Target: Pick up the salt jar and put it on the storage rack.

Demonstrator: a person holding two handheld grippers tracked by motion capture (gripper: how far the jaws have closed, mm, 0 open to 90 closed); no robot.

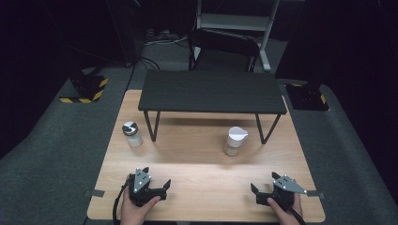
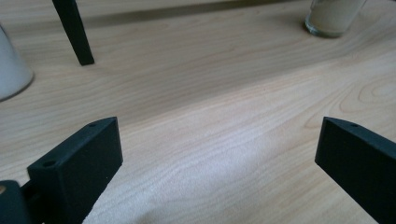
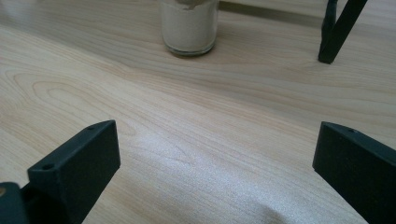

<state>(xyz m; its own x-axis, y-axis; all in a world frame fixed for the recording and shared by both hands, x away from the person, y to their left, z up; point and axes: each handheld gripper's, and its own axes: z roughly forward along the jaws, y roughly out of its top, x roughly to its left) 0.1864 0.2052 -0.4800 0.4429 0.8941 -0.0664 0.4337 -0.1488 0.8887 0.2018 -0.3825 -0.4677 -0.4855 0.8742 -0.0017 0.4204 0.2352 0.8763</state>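
Both claws are sitting wide apart on the desk [image 1: 202, 187], left claw [image 1: 157, 180] and right claw [image 1: 264, 185] gripping nothing, jars [image 1: 234, 140] well ahead.

High view: the table [image 1: 206, 164] is lit from above, while the surroundings are left almost black. A soft shadow is cast beneath the shelf [image 1: 212, 91]. The picture is slightly soft and low in resolution. Gripper views: the wood is evenly lit, and a pale sheen is seen across the grain in the foreground. The jaws are rendered near-black and blurred at the lower corners. The jar [image 3: 189, 25] is mildly out of focus.
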